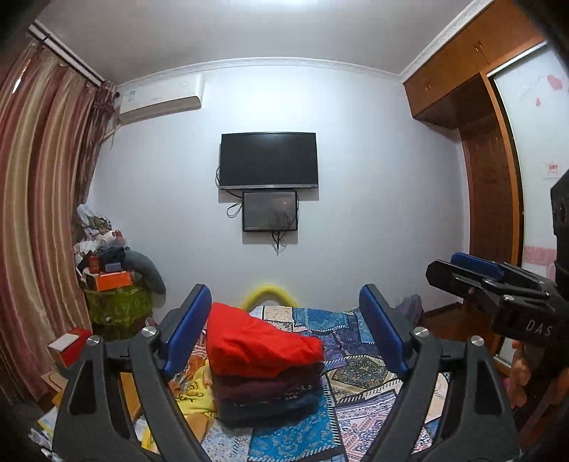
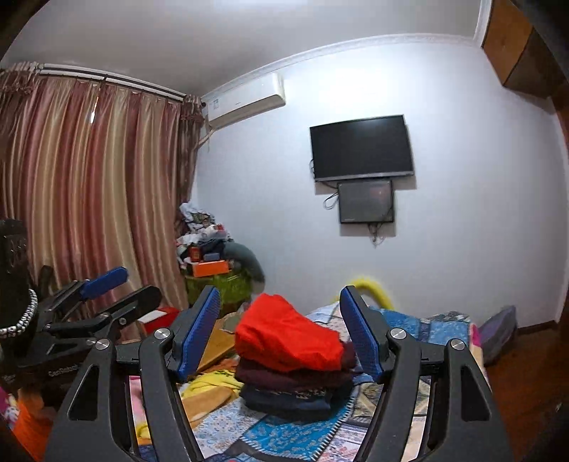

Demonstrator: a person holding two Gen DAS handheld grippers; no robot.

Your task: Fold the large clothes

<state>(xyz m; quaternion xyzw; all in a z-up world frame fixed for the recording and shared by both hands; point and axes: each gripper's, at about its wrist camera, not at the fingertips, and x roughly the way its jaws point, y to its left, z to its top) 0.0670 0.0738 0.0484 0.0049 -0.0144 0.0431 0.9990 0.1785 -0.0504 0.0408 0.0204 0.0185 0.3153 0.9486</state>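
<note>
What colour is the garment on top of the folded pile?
Bright red folded garment, clearest in the left wrist view.

Top garment of the stack was red; those beneath, maroon and navy. Bedspread bore blue patchwork. Curtain was pink-and-gold striped.

Both views are evenly lit from overhead; the ceiling glows brightest at the top edge of the left view, washed almost white. The wall takes a cool bluish cast. Soft shadows sit under the TV and the small screen below it. The curtain shows shiny streaks of glare along its folds. Fisheye bending curves the curtain and the wardrobe strongly near the edges, and the corners go black. The yellow hoop is smeared with blur; fine detail looks soft and blocky throughout.
</note>
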